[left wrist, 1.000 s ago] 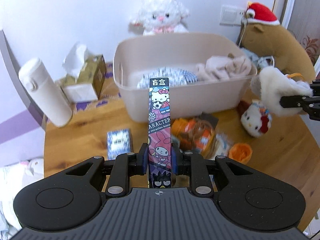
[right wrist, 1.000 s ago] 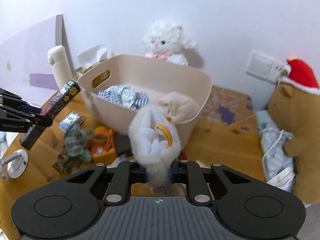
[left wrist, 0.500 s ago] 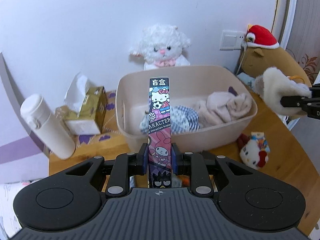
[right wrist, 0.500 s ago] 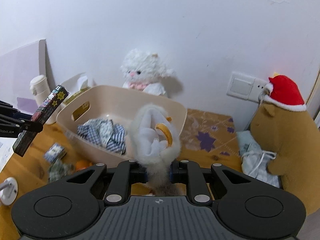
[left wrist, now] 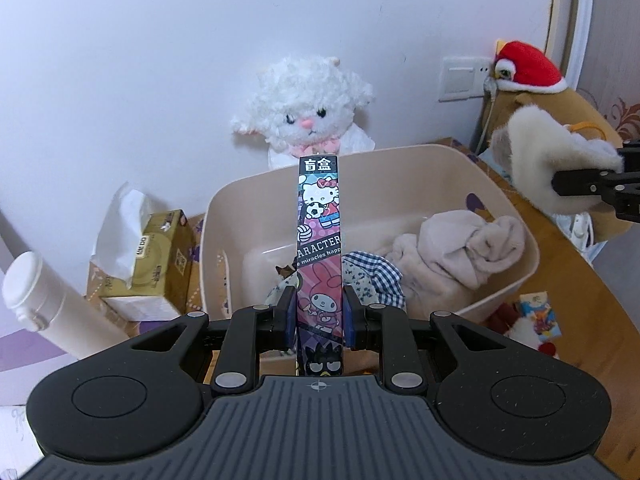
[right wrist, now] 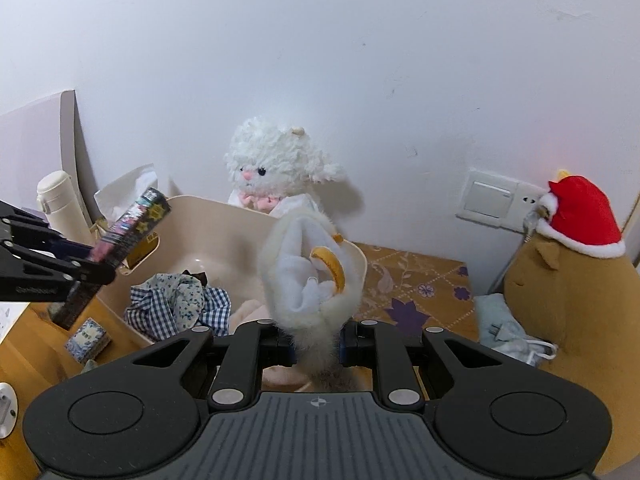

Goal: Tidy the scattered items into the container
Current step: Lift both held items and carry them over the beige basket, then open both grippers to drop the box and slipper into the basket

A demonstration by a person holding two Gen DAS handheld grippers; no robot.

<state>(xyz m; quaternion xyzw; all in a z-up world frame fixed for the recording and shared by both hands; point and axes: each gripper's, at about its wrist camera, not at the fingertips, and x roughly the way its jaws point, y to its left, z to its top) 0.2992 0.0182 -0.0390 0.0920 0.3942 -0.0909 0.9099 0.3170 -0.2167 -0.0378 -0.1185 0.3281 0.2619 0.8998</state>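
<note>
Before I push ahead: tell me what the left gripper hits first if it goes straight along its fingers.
Probably the blue checked cloth inside the beige bin: the left gripper, shut on the character box, points down into it. Depth is unclear.

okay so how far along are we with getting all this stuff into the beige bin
Partly done. Already in the beige bin: a checked cloth and a beige fleece.

In hand: the left gripper is shut on a cartoon-print box, the right gripper on a white fluffy toy, both near the bin.

Left on the table: a small blue patterned box and a small plush.
</note>
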